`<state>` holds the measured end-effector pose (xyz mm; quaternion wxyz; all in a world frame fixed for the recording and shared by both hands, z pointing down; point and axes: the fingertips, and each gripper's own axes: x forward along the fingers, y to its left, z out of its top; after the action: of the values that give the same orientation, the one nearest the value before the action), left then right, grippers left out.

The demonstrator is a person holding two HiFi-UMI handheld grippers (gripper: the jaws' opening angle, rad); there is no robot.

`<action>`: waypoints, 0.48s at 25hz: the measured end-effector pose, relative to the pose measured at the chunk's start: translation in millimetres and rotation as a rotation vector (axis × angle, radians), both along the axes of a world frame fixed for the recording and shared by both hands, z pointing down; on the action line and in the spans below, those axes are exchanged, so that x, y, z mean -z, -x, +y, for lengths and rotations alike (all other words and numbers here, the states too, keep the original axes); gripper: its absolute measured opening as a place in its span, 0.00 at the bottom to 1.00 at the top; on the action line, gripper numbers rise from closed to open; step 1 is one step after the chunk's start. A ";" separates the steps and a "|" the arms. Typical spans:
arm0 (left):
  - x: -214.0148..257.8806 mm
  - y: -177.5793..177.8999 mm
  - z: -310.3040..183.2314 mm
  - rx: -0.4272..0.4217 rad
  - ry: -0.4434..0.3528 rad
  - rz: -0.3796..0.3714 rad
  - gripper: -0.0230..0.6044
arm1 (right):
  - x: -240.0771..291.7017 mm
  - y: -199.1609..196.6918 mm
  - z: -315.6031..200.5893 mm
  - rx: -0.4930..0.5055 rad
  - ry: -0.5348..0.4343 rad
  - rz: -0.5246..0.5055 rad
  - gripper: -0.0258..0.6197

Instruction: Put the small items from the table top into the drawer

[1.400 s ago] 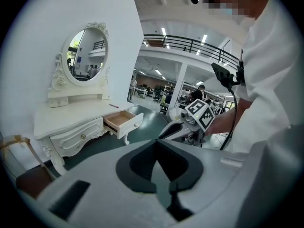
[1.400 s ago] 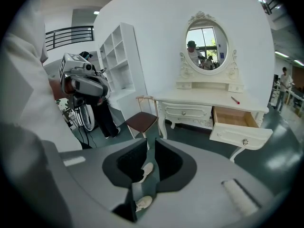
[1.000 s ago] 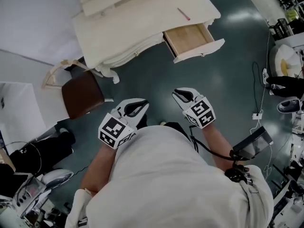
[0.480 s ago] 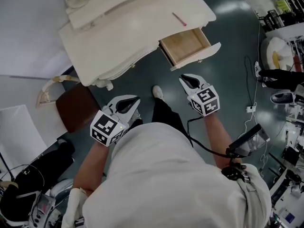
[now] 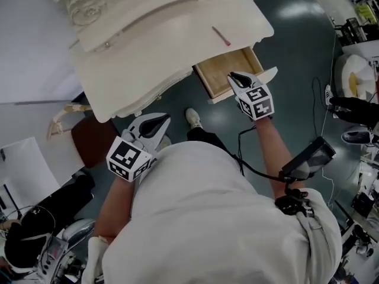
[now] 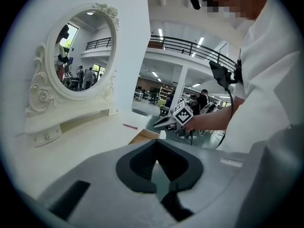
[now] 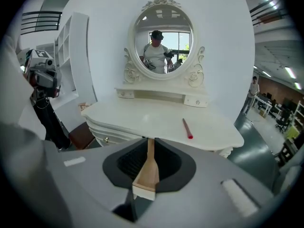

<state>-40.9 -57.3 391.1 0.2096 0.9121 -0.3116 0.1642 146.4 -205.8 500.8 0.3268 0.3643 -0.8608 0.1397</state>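
A red pen point(image 5: 222, 36) lies on the white dressing table point(image 5: 154, 46), near its right end; it also shows in the right gripper view as the pen point(image 7: 187, 128). Below that end a wooden drawer point(image 5: 228, 73) stands pulled open. My right gripper point(image 5: 237, 77) hovers over the drawer's front edge, shut, holding nothing; the drawer's side wall point(image 7: 148, 170) shows beneath its jaws. My left gripper point(image 5: 155, 123) is shut and empty, off the table's front edge above the floor. From the left gripper view, the right gripper point(image 6: 161, 123) is seen beside the drawer point(image 6: 145, 137).
An oval mirror point(image 7: 161, 37) stands at the table's back. A brown stool point(image 5: 89, 141) sits to the table's left. The person's shoe point(image 5: 193, 118) is on the green floor. Cables and equipment point(image 5: 355, 81) crowd the right side.
The person has stepped closer to the table. My right gripper moved forward from above the floor to over the open drawer. The left gripper stayed low in front of the table.
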 end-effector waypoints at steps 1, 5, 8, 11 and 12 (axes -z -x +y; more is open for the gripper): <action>-3.0 0.0 -9.1 0.006 0.001 -0.007 0.04 | -7.0 -0.2 -14.8 0.004 0.003 0.006 0.11; -16.6 13.7 -33.5 0.038 0.002 -0.025 0.04 | -38.6 11.1 -62.1 0.020 0.012 0.035 0.13; -17.5 11.4 -47.2 0.077 0.002 -0.042 0.04 | -53.1 7.7 -93.3 0.030 0.020 0.047 0.14; -16.0 6.8 -59.4 0.124 0.003 -0.050 0.04 | -63.3 2.4 -123.4 0.038 0.023 0.055 0.14; -15.6 6.0 -62.9 0.140 0.004 -0.052 0.04 | -66.8 1.9 -133.1 0.041 0.025 0.058 0.14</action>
<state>-46.9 -120.2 406.7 0.2143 0.8832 -0.3795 0.1732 144.5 -338.9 567.6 0.3589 0.3462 -0.8565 0.1334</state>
